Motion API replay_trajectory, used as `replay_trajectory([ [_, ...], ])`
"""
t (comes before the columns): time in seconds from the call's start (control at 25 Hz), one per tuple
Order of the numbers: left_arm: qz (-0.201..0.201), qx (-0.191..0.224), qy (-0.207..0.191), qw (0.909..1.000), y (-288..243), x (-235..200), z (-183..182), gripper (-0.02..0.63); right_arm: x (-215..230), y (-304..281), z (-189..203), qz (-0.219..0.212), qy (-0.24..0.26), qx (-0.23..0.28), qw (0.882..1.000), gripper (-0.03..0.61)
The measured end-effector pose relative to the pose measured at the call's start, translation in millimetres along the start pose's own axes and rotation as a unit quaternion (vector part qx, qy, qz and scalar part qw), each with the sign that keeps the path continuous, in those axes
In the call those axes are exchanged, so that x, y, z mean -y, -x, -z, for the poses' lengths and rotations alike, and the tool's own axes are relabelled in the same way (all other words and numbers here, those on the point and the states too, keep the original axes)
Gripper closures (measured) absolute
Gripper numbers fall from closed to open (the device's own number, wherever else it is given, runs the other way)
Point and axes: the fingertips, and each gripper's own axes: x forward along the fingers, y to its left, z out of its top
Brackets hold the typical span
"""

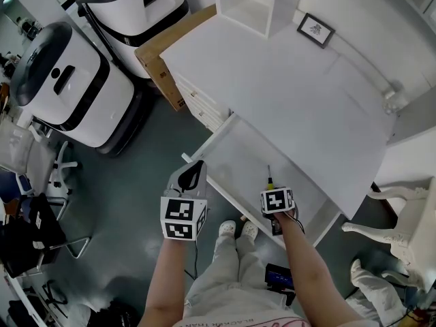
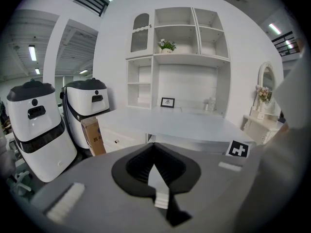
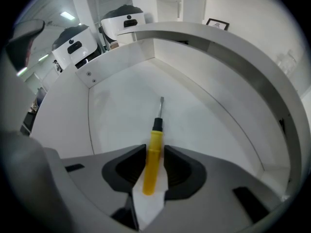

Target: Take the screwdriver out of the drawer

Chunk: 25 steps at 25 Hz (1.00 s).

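Note:
The white drawer (image 1: 235,148) stands pulled out from under the desk. On its floor (image 3: 121,106) lies a screwdriver (image 1: 269,176) with a yellow handle, black collar and thin metal shaft (image 3: 154,152). My right gripper (image 1: 272,186) points steeply down into the drawer, and its jaws (image 3: 153,154) press on both sides of the yellow handle while the shaft sticks out beyond them. My left gripper (image 1: 197,164) hovers at the drawer's near left corner, outside it, shut with nothing in it (image 2: 154,147).
The white desk top (image 1: 286,87) carries a small framed picture (image 1: 315,29) and a shelf unit (image 2: 177,57). A cardboard box (image 1: 162,63) and two white machines (image 1: 68,80) stand at the left, a white chair (image 1: 402,220) at the right. My shoes (image 1: 237,229) are below the drawer front.

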Motion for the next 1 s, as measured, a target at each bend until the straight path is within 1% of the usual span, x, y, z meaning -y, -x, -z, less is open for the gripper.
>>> replay_trajectory([
  [0.04,0.0,0.0,0.0,1.0,0,0,0,0.604,1,0,0,0.003,-0.003,0.0,1.0,0.474],
  [0.08,0.001,0.0,0.0,1.0,0,0,0,0.604,1,0,-1,0.004,-0.006,-0.001,1.0,0.492],
  [0.32,0.001,0.001,-0.004,1.0,1,-2,-1,0.604,3,2,-1,0.004,-0.015,-0.006,1.0,0.494],
  [0.56,0.003,0.013,-0.003,0.9999,1,1,-10,0.604,7,18,-6,-0.001,-0.026,0.008,1.0,0.494],
  [0.68,0.006,0.021,-0.005,0.9998,1,5,-19,0.604,10,27,-9,-0.001,-0.035,0.016,0.999,0.494],
  [0.84,0.011,0.034,-0.009,0.9993,2,10,-36,0.604,11,44,-20,-0.005,-0.02,0.03,0.999,0.494],
  [1.0,0.016,0.046,-0.015,0.9987,1,18,-51,0.604,13,55,-28,-0.008,-0.02,0.042,0.999,0.494],
])
